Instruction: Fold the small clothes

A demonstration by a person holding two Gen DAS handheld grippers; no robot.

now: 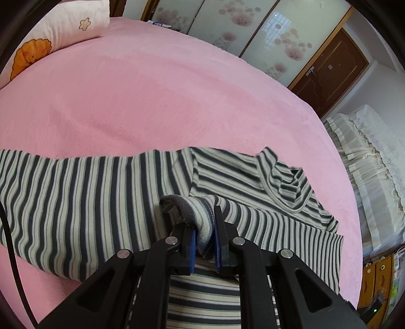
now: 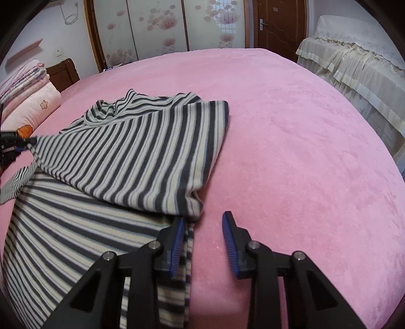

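A grey-and-cream striped top [image 1: 76,197] lies on the pink bed [image 1: 139,88], its collar [image 1: 286,182] to the right. My left gripper [image 1: 203,227] is shut on a bunched fold of the top's edge and holds it just above the fabric. In the right wrist view the same top [image 2: 131,157] is partly folded over itself, collar [image 2: 111,108] at the far left. My right gripper [image 2: 202,227] is open and empty, its left finger at the top's folded corner, its right finger over bare bedspread [image 2: 291,151]. The left gripper [image 2: 15,146] shows at the far left edge.
A pink pillow [image 1: 63,27] and folded bedding [image 2: 22,81] lie at the head of the bed. A cream-covered piece of furniture [image 2: 354,58] stands beyond the bed. Wardrobe doors [image 2: 162,27] and a wooden door [image 2: 281,22] line the far wall.
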